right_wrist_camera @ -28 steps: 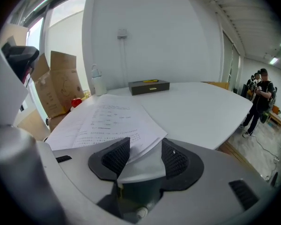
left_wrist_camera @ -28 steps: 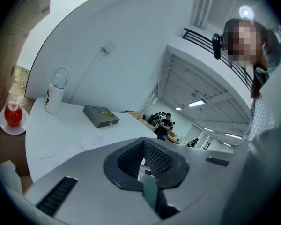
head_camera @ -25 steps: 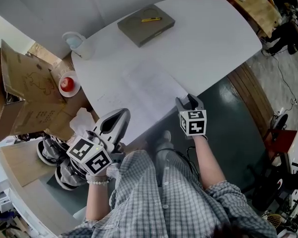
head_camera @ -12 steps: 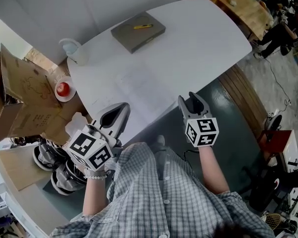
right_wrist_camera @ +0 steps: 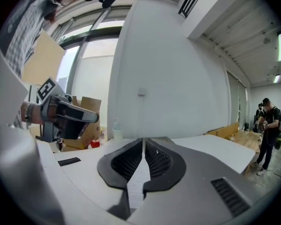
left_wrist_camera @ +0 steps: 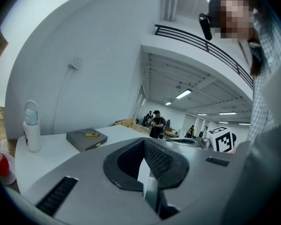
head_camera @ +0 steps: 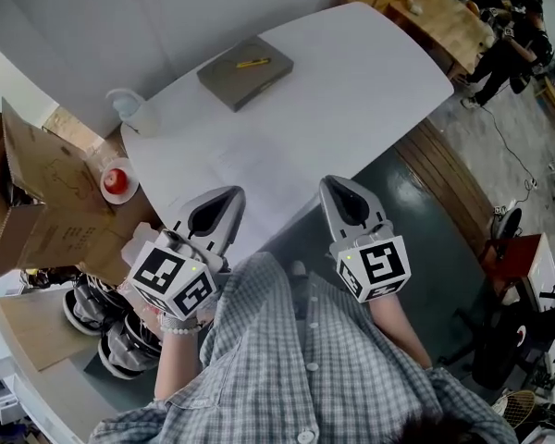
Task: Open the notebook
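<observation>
Flat grey rectangular notebook [head_camera: 245, 72] lies unopened on white bench [head_camera: 370, 72].
Left tool [head_camera: 229, 193] is closed and empty; right tool [head_camera: 330, 183], just closing, holds nothing.

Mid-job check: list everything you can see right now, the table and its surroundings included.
table: one, white, centre of the head view
notebook: one, grey, closed, far side of the table
pen: one, yellow, lying on the notebook
water bottle: one, whitish, table's left end
bowl: one, white, something red inside, left of the table
cardboard box: one, brown, far left
wooden table: one, light brown, top right
people: a few, dark clothes, top right
left hand-held gripper: grey, shut, empty, near table edge
right hand-held gripper: grey, jaws have just been closing, now shut, nothing between them
</observation>
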A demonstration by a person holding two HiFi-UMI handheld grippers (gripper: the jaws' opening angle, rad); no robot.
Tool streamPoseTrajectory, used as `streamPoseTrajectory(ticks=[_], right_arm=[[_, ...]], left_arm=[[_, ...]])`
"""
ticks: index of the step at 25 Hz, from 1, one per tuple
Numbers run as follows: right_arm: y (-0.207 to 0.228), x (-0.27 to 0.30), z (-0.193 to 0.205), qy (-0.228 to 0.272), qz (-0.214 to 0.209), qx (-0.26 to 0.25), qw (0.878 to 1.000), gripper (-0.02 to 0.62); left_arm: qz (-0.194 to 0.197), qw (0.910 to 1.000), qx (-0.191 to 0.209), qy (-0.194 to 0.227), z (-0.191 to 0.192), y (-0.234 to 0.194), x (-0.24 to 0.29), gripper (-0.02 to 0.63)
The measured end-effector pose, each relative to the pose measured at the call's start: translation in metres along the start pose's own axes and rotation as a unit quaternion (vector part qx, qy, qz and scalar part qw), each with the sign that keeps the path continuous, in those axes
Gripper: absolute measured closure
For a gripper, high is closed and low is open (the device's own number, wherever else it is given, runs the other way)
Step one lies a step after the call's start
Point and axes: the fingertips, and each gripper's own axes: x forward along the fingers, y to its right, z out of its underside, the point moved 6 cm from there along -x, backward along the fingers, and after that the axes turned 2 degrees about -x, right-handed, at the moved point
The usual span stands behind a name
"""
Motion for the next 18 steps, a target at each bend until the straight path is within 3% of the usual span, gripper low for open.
streamPoseTrajectory(ticks=[9, 13, 18], right_arm=[[-0.005, -0.005, -0.030, 0.047, -0.003, -0.017, 0.999, 0.566], [0.003, -0.006, -0.028, 0.047, 0.006, 0.000, 0.999, 0.569], [0.008, -0.008, -0.031, 0.039, 0.019, -0.036, 0.998, 0.569]], left_arm=[[0.024, 0.9994, 0.020, 0.014, -0.014, 0.011, 0.009, 0.598], [0.022, 0.9990, 0.033, 0.018, -0.018, 0.013, 0.010, 0.598], [0.017, 0.9991, 0.032, 0.019, -0.019, 0.011, 0.008, 0.598]])
